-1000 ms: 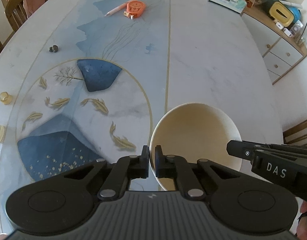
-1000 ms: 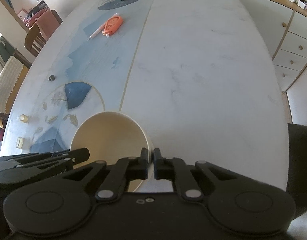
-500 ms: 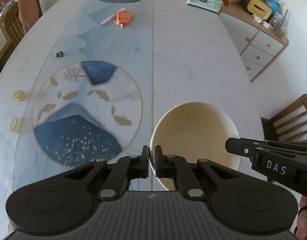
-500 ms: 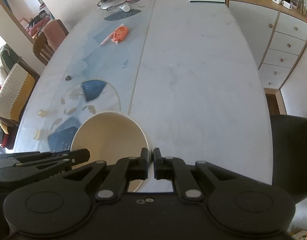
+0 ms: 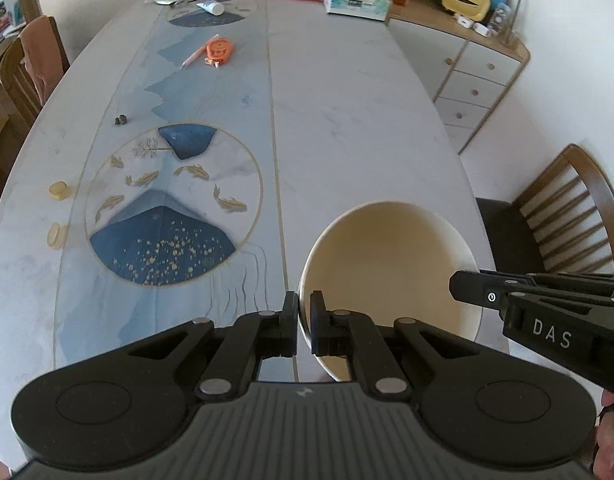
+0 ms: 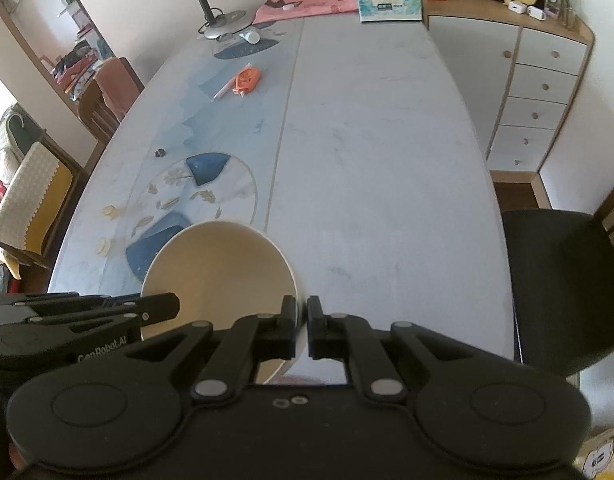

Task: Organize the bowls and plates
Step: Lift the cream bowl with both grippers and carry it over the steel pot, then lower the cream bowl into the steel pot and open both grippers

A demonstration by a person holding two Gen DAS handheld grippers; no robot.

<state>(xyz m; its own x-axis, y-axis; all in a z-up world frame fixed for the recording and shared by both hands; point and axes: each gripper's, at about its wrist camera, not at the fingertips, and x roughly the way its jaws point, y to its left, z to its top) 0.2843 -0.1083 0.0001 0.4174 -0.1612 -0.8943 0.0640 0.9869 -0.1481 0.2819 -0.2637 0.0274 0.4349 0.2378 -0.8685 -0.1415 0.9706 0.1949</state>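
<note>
A cream bowl [image 5: 391,272] hangs in the air above the near end of the table, held by both grippers. My left gripper [image 5: 303,322] is shut on the bowl's left rim. My right gripper [image 6: 301,326] is shut on the bowl's right rim; the bowl [image 6: 219,268] fills the lower left of the right wrist view. The right gripper's fingers [image 5: 487,294] show at the bowl's right edge in the left wrist view. The left gripper's fingers [image 6: 155,308] show at the bowl's left in the right wrist view.
The long marble table [image 5: 347,120] has a round blue fish mat [image 5: 173,204]. An orange tape measure [image 5: 219,50], a pen, a tissue box [image 5: 357,0] and a lamp base [image 6: 223,26] lie at the far end. Chairs [image 5: 567,216] and a drawer cabinet [image 6: 539,92] stand on the right.
Both grippers have lifted the bowl higher and pulled back. The table looks smaller and more of its far end and the room is in view.
</note>
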